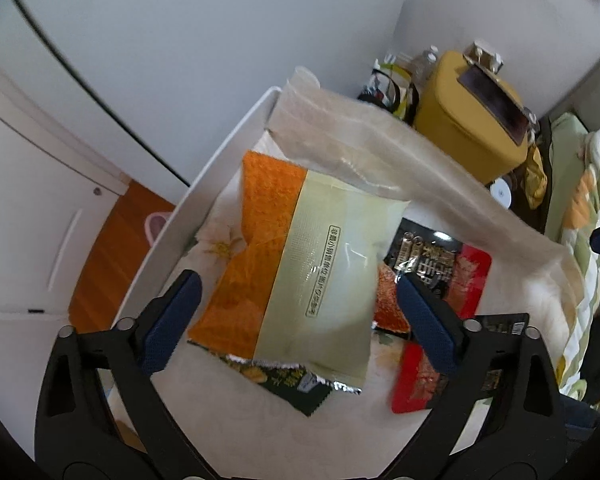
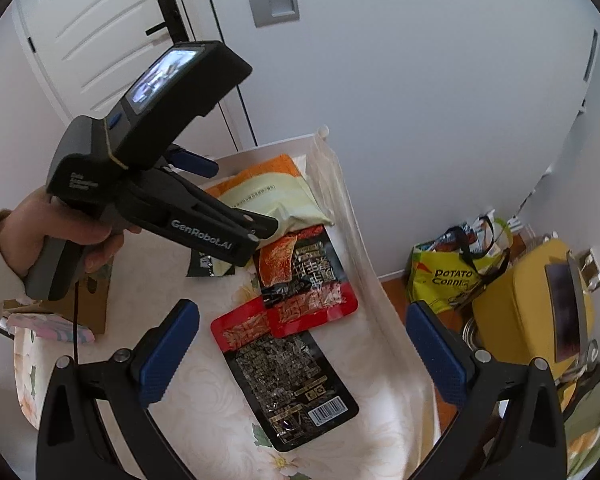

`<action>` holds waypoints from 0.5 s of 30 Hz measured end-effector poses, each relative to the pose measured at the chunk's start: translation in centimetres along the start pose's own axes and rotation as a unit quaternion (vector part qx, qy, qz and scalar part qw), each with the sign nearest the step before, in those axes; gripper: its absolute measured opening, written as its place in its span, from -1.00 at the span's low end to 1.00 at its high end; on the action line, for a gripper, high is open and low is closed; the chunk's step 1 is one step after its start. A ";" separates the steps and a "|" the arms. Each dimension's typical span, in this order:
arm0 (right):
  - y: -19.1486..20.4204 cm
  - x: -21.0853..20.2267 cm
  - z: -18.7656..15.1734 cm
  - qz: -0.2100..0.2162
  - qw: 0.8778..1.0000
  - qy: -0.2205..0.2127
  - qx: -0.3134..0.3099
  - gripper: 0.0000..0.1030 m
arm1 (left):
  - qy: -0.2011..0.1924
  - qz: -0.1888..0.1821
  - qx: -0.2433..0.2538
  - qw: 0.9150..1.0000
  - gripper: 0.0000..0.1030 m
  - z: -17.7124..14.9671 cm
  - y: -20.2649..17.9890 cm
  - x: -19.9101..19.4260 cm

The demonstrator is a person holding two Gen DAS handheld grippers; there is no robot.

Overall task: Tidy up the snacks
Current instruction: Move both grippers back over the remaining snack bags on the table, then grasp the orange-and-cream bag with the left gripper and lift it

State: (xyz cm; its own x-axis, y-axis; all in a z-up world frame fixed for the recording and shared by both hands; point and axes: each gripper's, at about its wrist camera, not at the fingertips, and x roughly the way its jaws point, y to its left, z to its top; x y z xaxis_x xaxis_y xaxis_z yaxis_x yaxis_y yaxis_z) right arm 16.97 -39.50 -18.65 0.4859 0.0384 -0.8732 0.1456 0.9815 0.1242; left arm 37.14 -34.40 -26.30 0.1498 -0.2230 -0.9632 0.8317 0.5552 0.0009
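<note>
Left gripper (image 1: 298, 304) is hanging jaws spread over the orange-and-cream snack packet (image 1: 300, 276); the packet is lying between the pads, seemingly untouched, though its edges blur. Under it, nearer the camera, a dark green packet (image 1: 296, 384) is peeking out. Right gripper (image 2: 302, 354) is hovering with jaws spread, nothing pinched; a black-and-red packet (image 2: 288, 376) is lying between them, a second red packet (image 2: 306, 280) beyond. Farther off, the clear bag (image 1: 400, 160) is draping over the table (image 2: 228, 408).

a dark green packet (image 1: 300, 390) lies mostly hidden beneath the orange-and-cream packet (image 1: 300, 276).
</note>
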 end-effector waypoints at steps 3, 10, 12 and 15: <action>-0.1 0.4 -0.1 0.001 1.000 0.004 0.003 1.00 | 0.006 0.000 0.001 1.000 0.62 0.1 0.3 1.0; 0.0 1.0 0.0 0.003 1.000 0.012 0.005 1.00 | 0.000 -0.014 0.005 1.000 0.31 0.1 0.3 1.2; 0.0 1.2 0.0 0.004 1.000 0.013 0.004 1.00 | -0.002 -0.014 0.004 1.000 0.27 0.1 0.2 1.0; 0.0 1.5 0.0 0.004 1.000 0.014 0.002 1.00 | -0.005 -0.010 0.001 1.000 0.23 0.1 0.1 0.8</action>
State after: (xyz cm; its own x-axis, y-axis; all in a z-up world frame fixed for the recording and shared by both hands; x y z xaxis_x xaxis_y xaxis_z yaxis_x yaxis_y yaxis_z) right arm 17.69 -39.44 -19.98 0.4628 0.0518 -0.8849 0.1442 0.9806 0.1329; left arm 37.42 -34.63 -27.07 0.1388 -0.2418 -0.9603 0.8353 0.5495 -0.0176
